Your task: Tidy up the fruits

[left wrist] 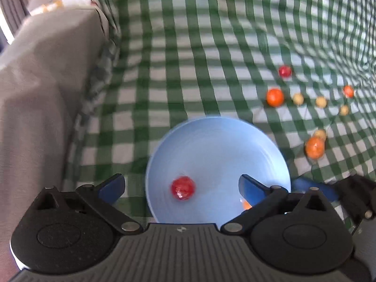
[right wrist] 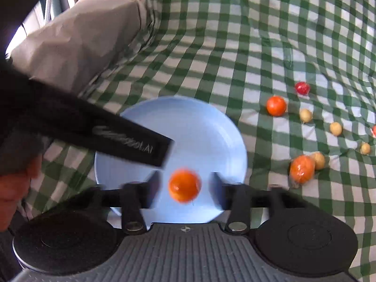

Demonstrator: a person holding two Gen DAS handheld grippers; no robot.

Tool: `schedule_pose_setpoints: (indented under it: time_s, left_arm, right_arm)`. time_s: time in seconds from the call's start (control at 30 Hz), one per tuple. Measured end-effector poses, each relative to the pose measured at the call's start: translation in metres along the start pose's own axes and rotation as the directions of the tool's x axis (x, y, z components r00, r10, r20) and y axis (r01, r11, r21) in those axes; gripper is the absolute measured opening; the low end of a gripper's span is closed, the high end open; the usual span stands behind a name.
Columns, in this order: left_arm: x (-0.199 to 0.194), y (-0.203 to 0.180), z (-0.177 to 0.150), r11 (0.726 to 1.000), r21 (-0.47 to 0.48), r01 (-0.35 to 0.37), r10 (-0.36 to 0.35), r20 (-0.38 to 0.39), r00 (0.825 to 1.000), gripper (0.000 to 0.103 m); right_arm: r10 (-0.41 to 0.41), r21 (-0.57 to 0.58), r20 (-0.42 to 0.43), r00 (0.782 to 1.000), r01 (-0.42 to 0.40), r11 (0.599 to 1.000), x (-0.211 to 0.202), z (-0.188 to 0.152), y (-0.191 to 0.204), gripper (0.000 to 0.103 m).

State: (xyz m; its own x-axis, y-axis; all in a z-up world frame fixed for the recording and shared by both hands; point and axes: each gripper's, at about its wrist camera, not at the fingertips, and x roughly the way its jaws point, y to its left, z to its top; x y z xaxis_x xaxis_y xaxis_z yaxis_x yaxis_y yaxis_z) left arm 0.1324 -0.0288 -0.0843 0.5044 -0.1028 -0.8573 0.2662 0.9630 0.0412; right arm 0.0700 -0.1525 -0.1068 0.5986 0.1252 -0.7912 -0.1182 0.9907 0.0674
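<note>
Where blur allows, round glossy fruit [left wrist: 183, 187], smooth blue plate [left wrist: 211, 141], checked cloth [left wrist: 188, 58]

Left gripper [left wrist: 181, 185] spread wide over blue plate [left wrist: 218, 141], red fruit [left wrist: 183, 187] on plate, loose between fingers

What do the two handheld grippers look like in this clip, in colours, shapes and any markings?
Both look alike. The left gripper has a grey ribbed body, two round black discs, black linkage arms with silver pivot pins, and blue fingers. The right gripper matches it. In the right wrist view, the left gripper's black side bears blurred pale lettering ending in "AI".
</note>
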Motion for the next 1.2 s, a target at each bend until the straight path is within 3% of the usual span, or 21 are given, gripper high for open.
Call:
schedule_pose_setpoints:
  time_s: [0.07, 0.3, 0.47, 0.77, 1.2]
  left_arm:
    - [-0.011, 0.001, -0.004, 1.000, -0.004, -0.023, 0.023, -0.023, 0.999, 0.103]
    - [-0.070, 0.017, -0.054, 0.996, -0.066, -0.056, 0.055, -0.029, 0.998, 0.103]
    - [-0.102, 0.022, -0.086, 0.994, -0.085, -0.073, 0.070, -0.029, 0.997, 0.103]
    - [-0.138, 0.014, -0.102, 0.994, -0.072, -0.085, 0.088, 0.037, 0.995, 0.103]
    - [-0.158, 0.010, -0.109, 0.994, -0.062, -0.089, 0.094, 0.082, 0.992, 0.103]
  right_arm:
    - [-0.011, 0.002, 0.031, 0.999, 0.011, 1.000, -0.011, 0.002, -0.001, 0.083]
    - [0.023, 0.025, 0.003, 1.000, -0.023, 0.999, -0.065, -0.020, 0.006, 0.091]
    - [0.020, 0.021, 0.038, 0.999, -0.021, 1.000, -0.107, -0.046, 0.017, 0.094]
    - [-0.020, -0.018, 0.135, 0.991, 0.023, 1.000, -0.148, -0.062, 0.033, 0.098]
    - [-0.036, -0.007, 0.190, 0.981, 0.038, 0.999, -0.174, -0.069, 0.033, 0.099]
